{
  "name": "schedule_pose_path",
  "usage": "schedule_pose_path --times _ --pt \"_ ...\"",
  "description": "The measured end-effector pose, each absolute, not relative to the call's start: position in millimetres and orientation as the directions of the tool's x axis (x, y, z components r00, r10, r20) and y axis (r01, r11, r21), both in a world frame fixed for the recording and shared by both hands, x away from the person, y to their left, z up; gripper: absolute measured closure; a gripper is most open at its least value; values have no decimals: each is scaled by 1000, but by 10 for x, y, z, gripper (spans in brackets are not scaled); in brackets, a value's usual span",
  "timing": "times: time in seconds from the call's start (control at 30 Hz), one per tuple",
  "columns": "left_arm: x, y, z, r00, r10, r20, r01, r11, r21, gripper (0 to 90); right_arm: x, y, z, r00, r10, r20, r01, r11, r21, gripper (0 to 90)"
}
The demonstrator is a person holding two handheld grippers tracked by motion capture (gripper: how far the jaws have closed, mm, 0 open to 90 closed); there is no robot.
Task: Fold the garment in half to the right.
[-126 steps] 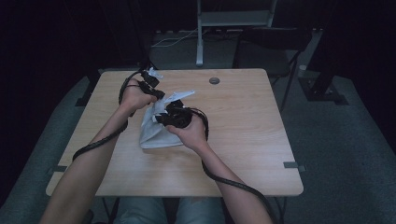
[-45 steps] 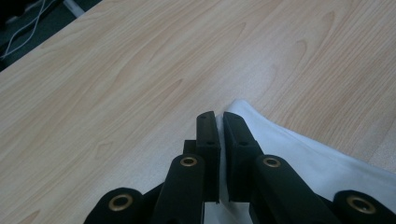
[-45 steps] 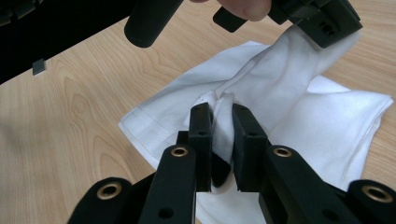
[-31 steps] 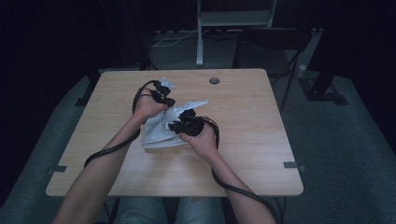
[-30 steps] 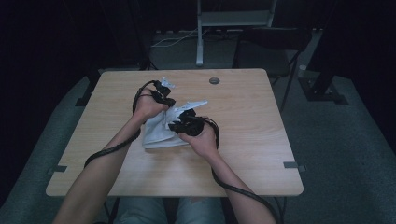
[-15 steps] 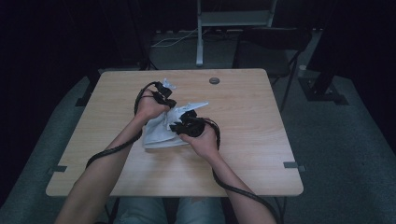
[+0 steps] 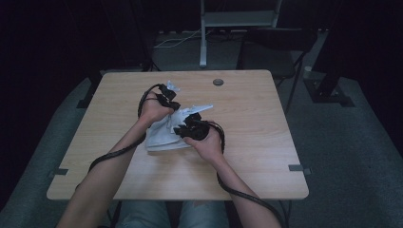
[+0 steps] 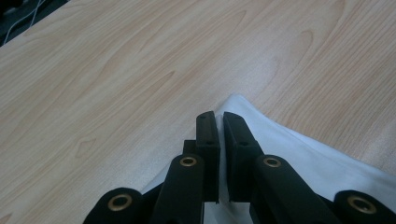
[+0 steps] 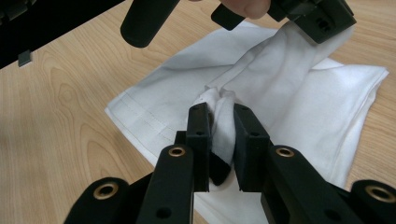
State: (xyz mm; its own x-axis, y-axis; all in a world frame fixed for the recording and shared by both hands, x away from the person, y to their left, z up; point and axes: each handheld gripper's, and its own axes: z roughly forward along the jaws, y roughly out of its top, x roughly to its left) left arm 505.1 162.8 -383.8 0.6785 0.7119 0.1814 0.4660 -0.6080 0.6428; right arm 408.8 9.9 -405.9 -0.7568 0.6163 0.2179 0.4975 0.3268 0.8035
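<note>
A white cloth [image 7: 160,138] lies crumpled on the wooden table [image 7: 247,118], partly lifted between both hands. My left gripper [image 7: 167,98] pinches a thin edge of the cloth [image 8: 299,156] at its far side; in the left gripper view its jaws [image 8: 220,117] stand almost together with the fabric between them. My right gripper [image 7: 189,127] is shut on a bunched fold of the cloth [image 9: 289,93], which bulges between its pads [image 9: 222,112]. In the right gripper view the left gripper [image 9: 320,21] holds a raised corner at the top right.
A small dark round object [image 7: 218,81] sits near the table's far edge. Black cables [image 7: 114,154] trail from both grippers along the forearms. Bare wood lies to the right and left of the cloth. A chair [image 7: 275,42] and stand legs are beyond the table.
Since about four seconds ago both hands have shifted a little to the right with the cloth. Over the last second nothing has visibly moved.
</note>
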Motion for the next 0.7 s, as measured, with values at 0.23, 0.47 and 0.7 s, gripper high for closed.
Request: schedule_pose_path --times 0.23,0.47,0.7 --pt "5049 1606 -3858 679 710 184 464 -610 642 861 4081 86 -4093 -754 620 219 501 326 802 782" --pt "5048 1594 -3880 680 709 189 464 -615 637 861 4078 86 -4108 -752 622 219 503 327 800 777" --pt "5048 1589 -3887 675 713 190 465 -611 641 861 4076 81 -4121 -750 623 220 505 324 800 777"
